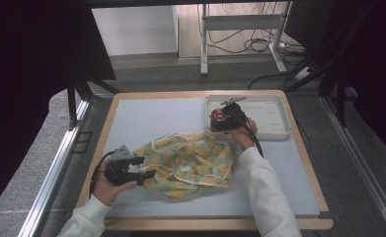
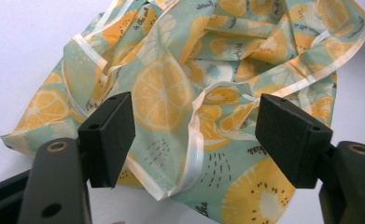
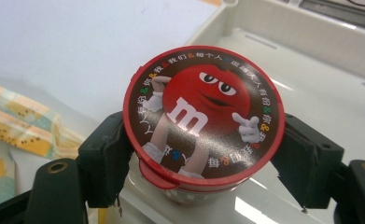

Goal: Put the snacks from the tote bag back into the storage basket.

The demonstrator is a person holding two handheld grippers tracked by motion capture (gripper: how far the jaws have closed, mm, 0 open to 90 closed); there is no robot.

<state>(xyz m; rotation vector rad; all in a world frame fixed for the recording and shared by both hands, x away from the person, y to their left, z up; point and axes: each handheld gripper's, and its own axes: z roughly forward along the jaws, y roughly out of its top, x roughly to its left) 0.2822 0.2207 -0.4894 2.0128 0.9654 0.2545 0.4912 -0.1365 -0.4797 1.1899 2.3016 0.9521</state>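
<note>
Pale grey mat (image 1: pixel 146 121) over wood-edged tabletop (image 1: pixel 210 223), w/ grey carpet floor (image 1: pixel 358 163) all round. Beyond far edge: white metal frame legs (image 1: pixel 204 47) & tangle of black cables (image 1: pixel 250 44) on lighter floor strip. Dark panels at left (image 1: pixel 37 59) & right (image 1: pixel 373 59), plus silver rail (image 1: pixel 52 182) along left side.

Left gripper (image 1: pixel 146 174) jaws wide apart; right gripper (image 1: pixel 219 118) jaws clamp something
</note>
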